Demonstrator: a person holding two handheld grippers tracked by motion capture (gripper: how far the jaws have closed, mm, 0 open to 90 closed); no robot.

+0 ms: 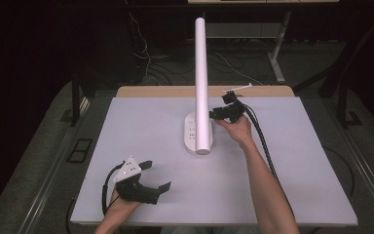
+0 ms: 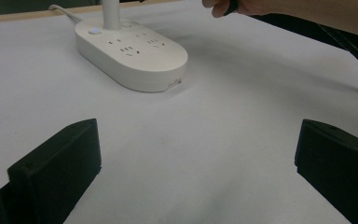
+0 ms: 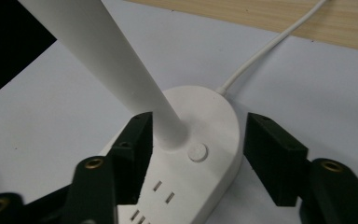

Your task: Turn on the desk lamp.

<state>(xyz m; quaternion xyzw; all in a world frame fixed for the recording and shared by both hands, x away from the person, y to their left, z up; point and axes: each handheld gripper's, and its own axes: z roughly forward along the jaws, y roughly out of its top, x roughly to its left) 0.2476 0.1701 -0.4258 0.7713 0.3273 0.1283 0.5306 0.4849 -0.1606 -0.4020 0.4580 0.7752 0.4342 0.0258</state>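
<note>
While my right gripper (image 3: 198,154) hovers over the lamp's power-strip base (image 3: 200,177), its fingers (image 3: 272,156) stand open on either side of the white stem (image 3: 135,74) and the round button (image 3: 198,152) (probably lined up for a press). Mid-bench (image 1: 141,122) stands the lamp. My left gripper (image 1: 143,178) rests near the front edge, wide open, holding nothing.

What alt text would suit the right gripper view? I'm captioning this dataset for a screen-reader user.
The open right gripper looks down on a white power strip base, its two black jaws on either side of the white lamp post and a round button. A white cord runs off across the white table.
</note>
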